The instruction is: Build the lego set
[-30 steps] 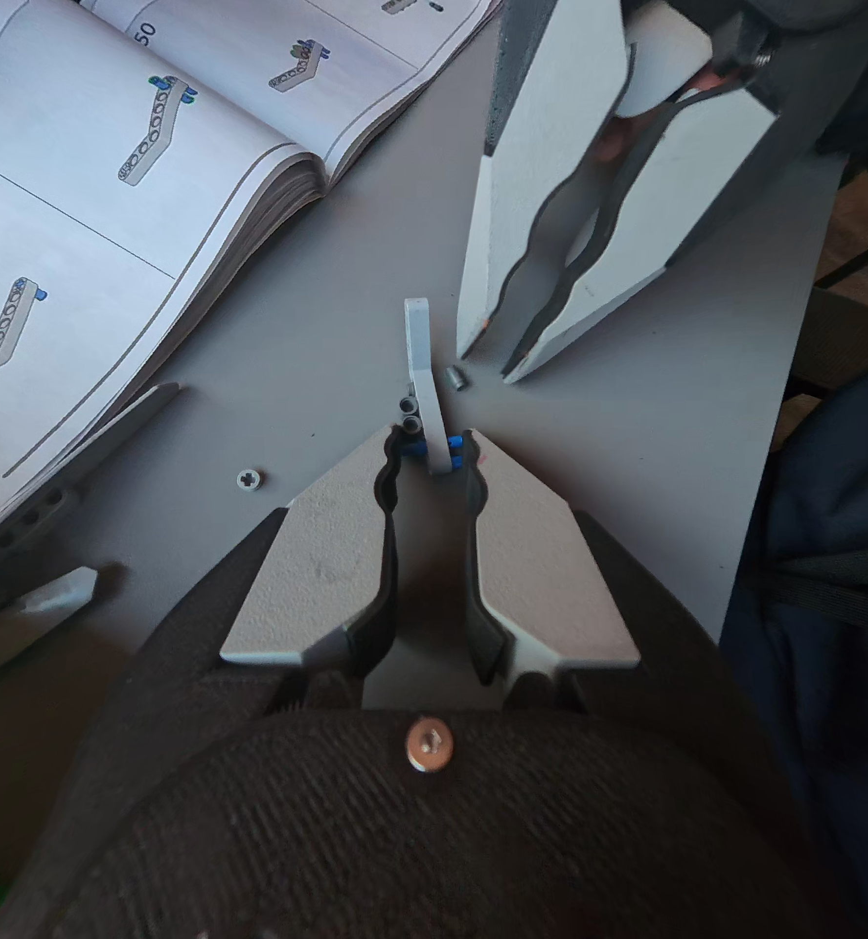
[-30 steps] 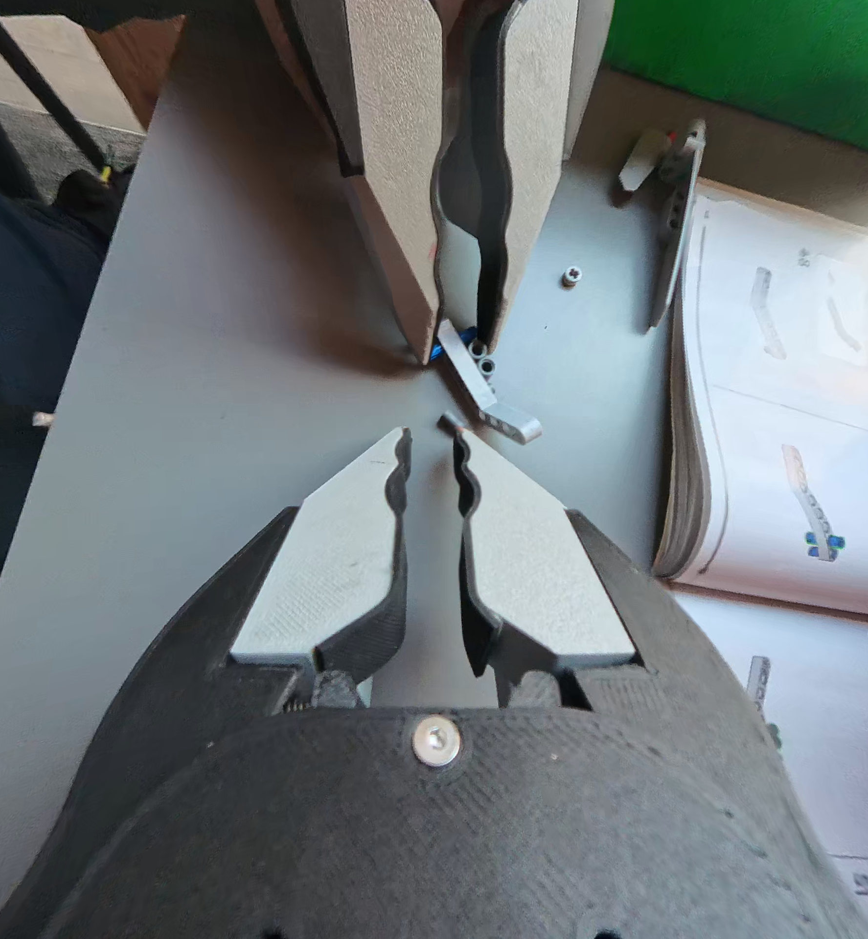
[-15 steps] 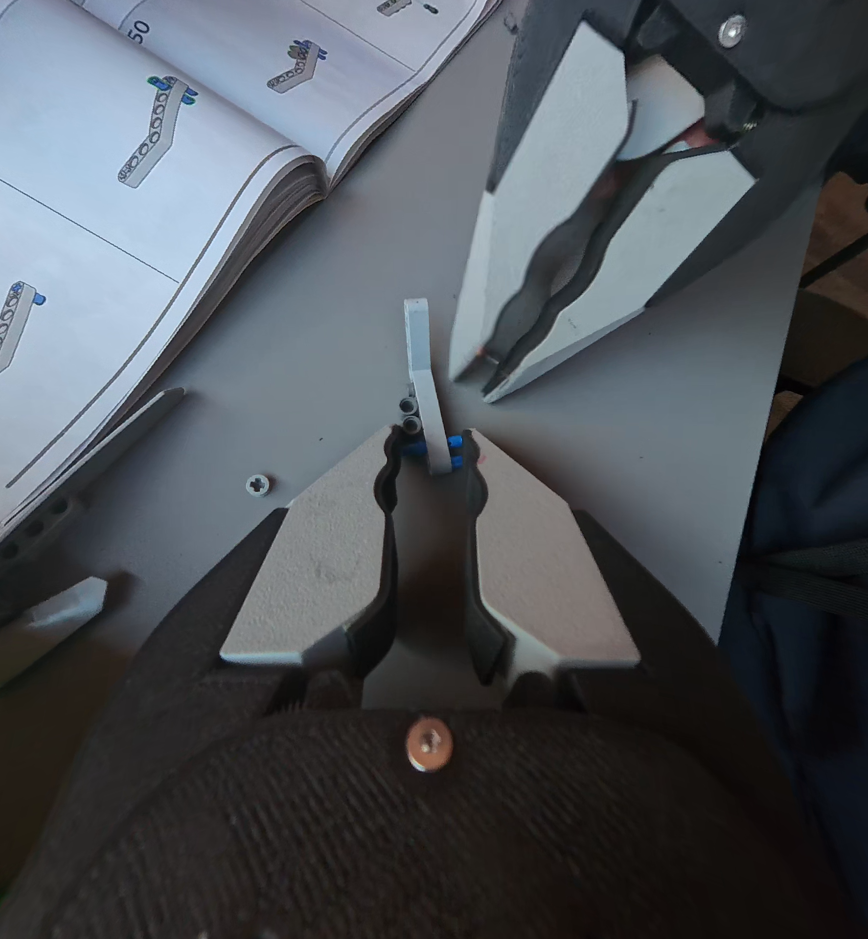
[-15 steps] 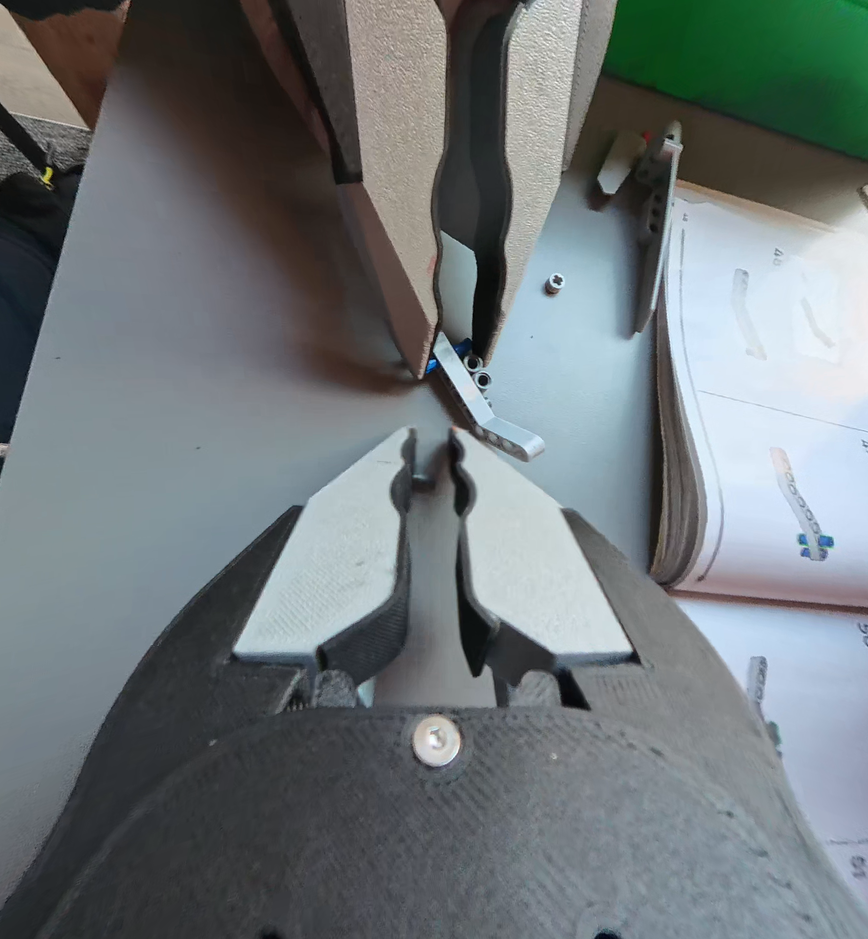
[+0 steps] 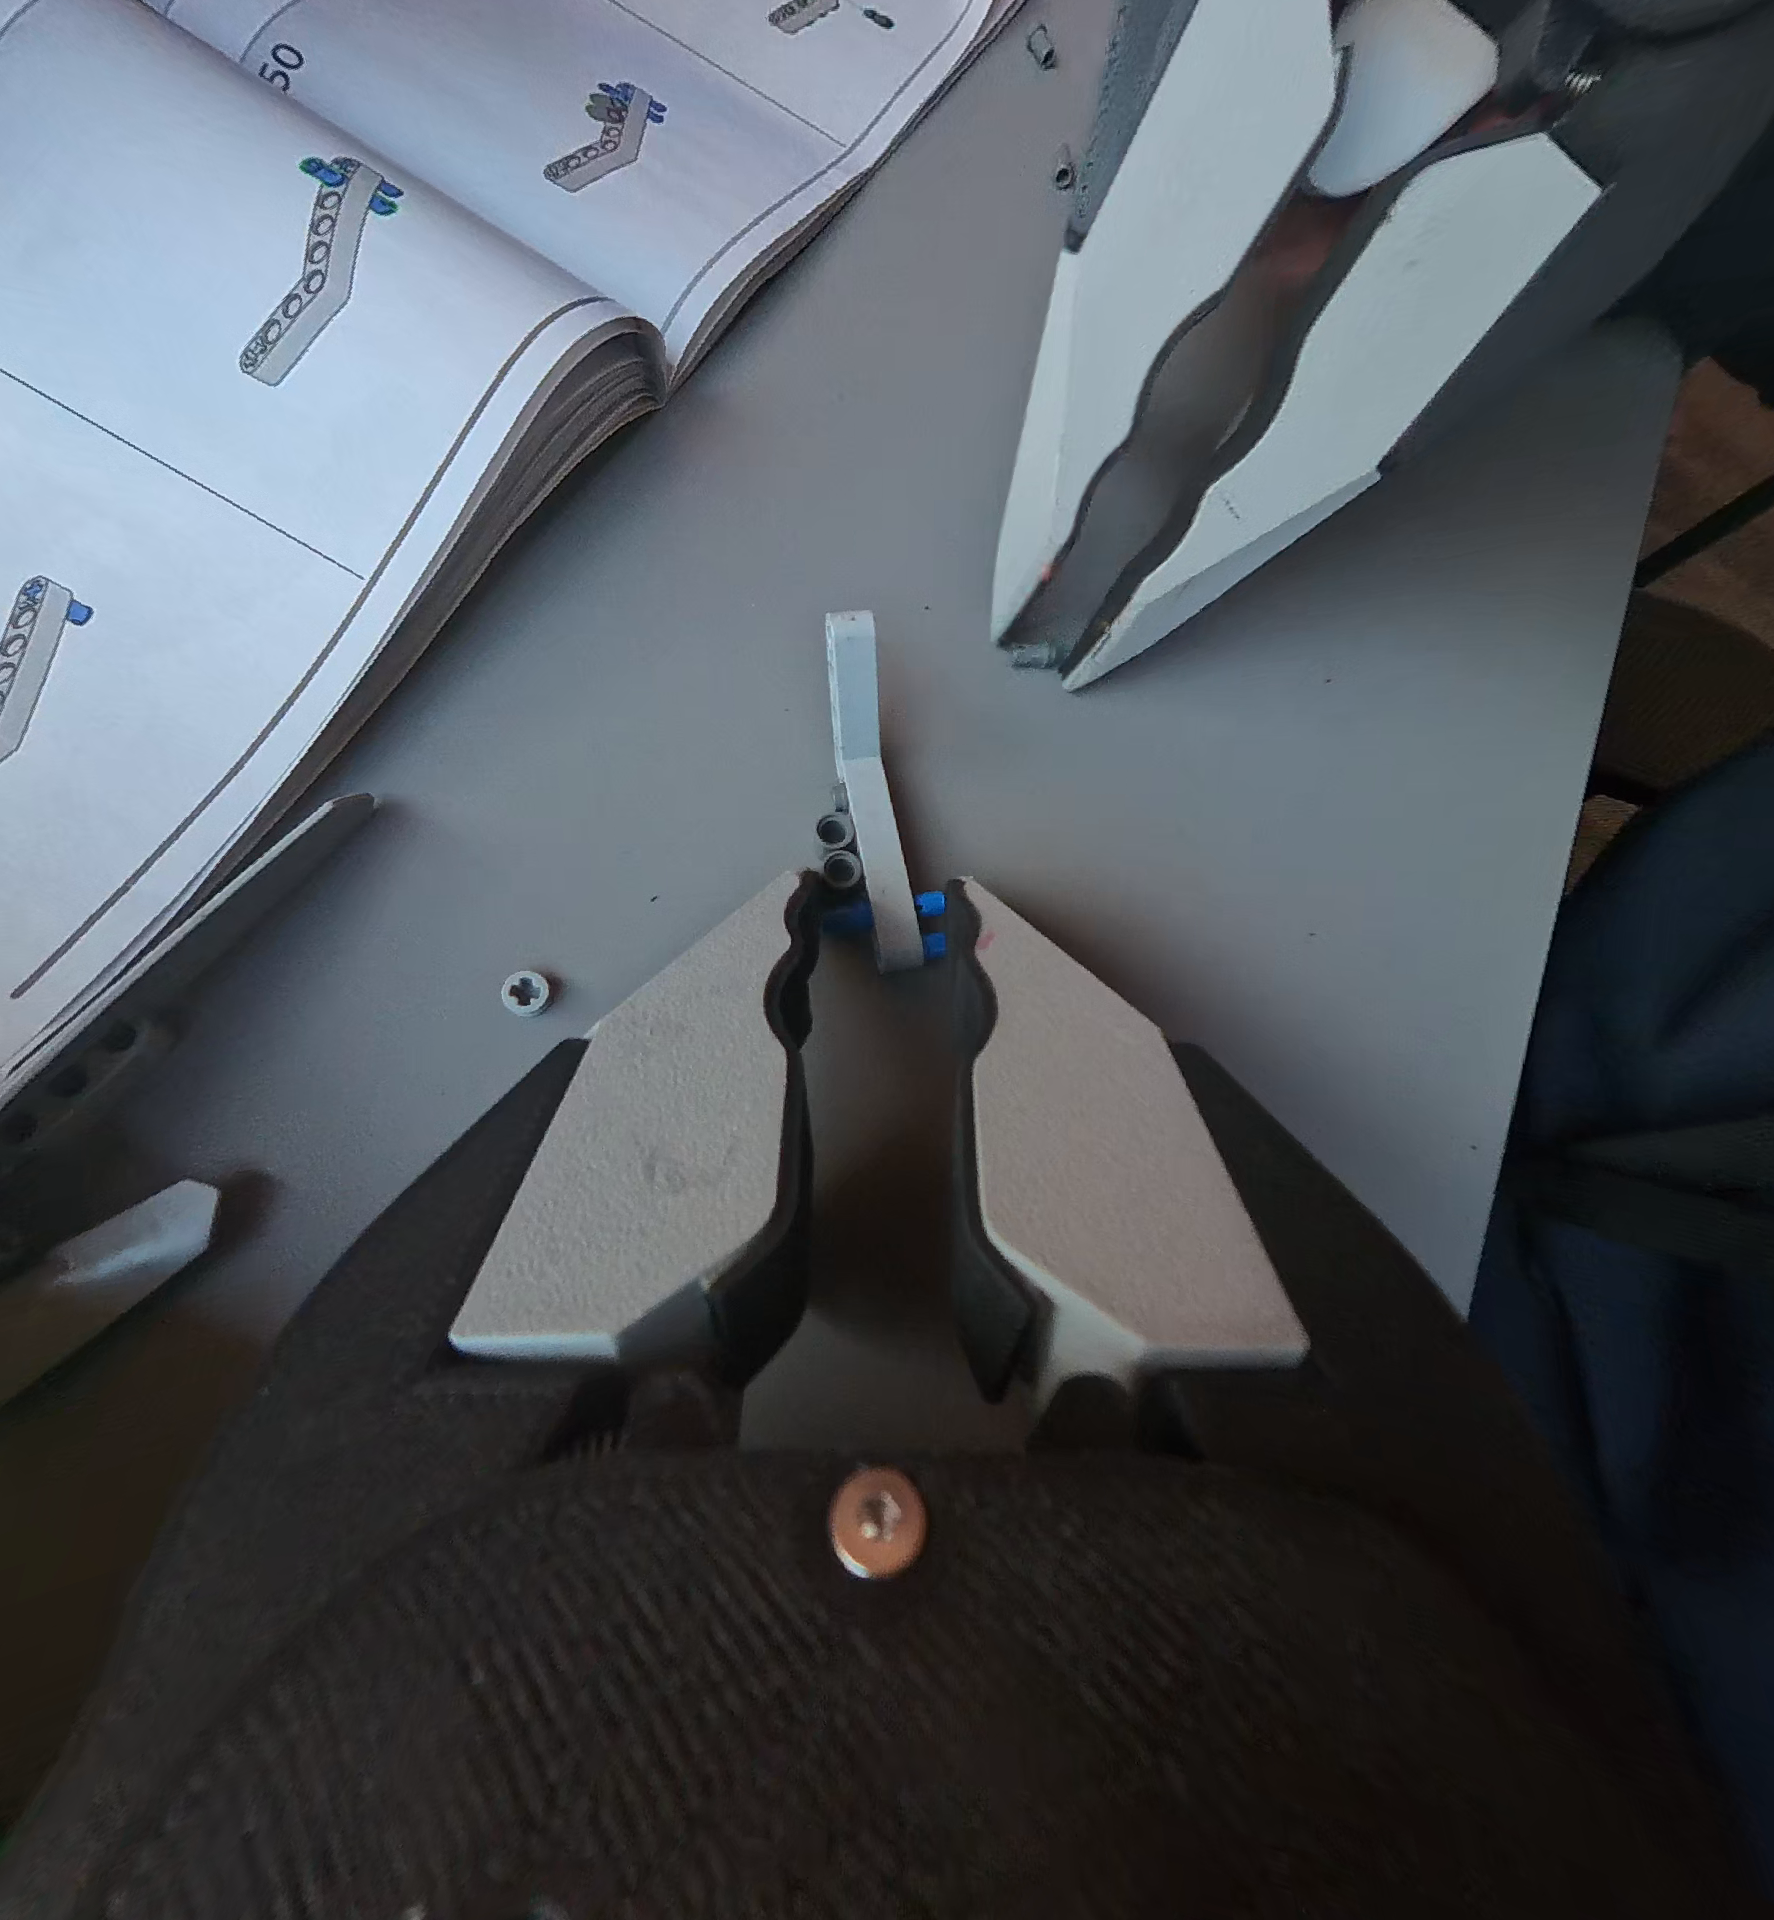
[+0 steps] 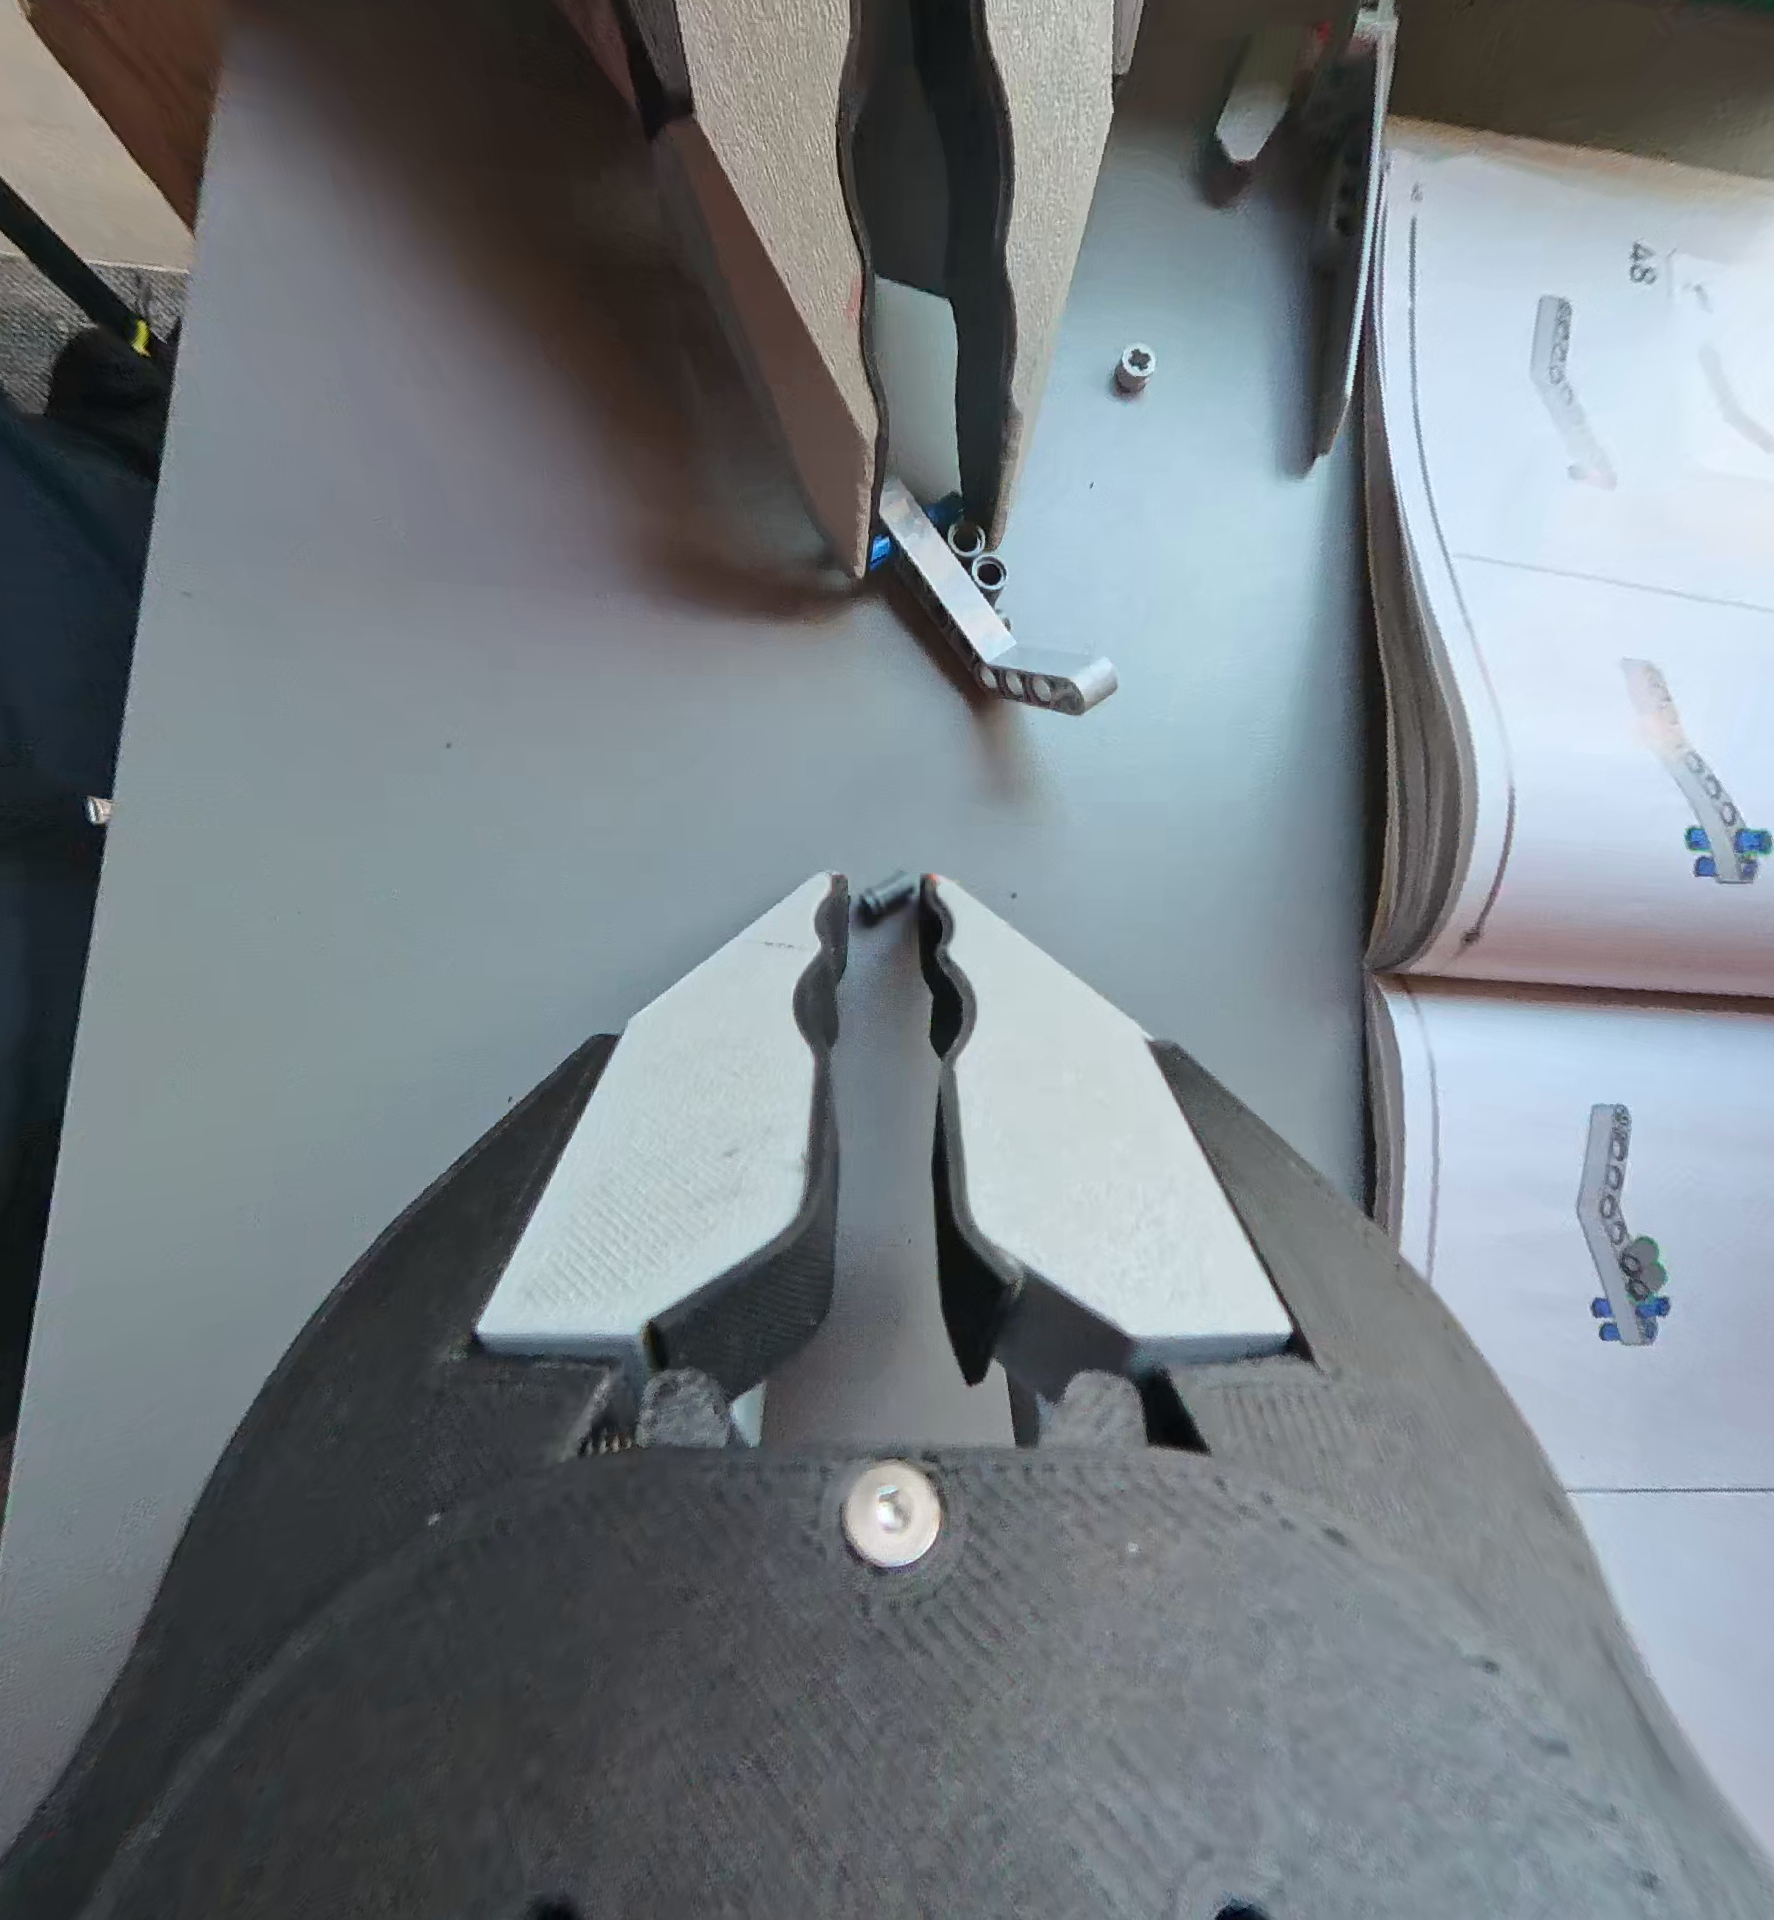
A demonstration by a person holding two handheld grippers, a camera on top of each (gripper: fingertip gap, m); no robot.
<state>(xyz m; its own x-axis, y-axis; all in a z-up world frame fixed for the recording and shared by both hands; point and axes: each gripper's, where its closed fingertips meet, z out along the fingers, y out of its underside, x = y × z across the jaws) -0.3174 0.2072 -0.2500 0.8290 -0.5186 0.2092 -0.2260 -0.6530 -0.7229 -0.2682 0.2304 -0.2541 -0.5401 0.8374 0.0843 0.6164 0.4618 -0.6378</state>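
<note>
Beam (image 5: 867, 800), light grey and bent, stands on its edge on the grey surface (image 5: 592, 665), its near end pinched between the tips of the left gripper (image 5: 885, 914), whose fingers (image 5: 675, 1143) sit at a narrow gap closed on the blue pins (image 5: 931, 923) that stick out of that end on both sides. Two grey pins (image 5: 837, 847) project from the beam just beyond the blue ones, on the side toward the booklet (image 5: 239, 364). From the right wrist view the beam (image 6: 976, 613) angles out from the left gripper toward the booklet (image 6: 1610, 623), three holes showing in its free end. Right gripper (image 6: 883, 899) is apart from the beam, across from its free end, with fingers (image 6: 696, 1122) nearly together and a small dark pin (image 6: 883, 894) pinched at their very tips; in the left wrist view this pin (image 5: 1030, 656) shows as a stub just off the surface. Between the beam and the booklet's lower corner lies a small grey bush (image 5: 528, 992). A dark grey beam (image 5: 62, 1081) lies half under the booklet's edge, with a pale piece (image 5: 124, 1236) beside it. Beyond the beam, past the booklet's far corner, a tiny grey part (image 5: 1041, 47) rests on the surface.
</note>
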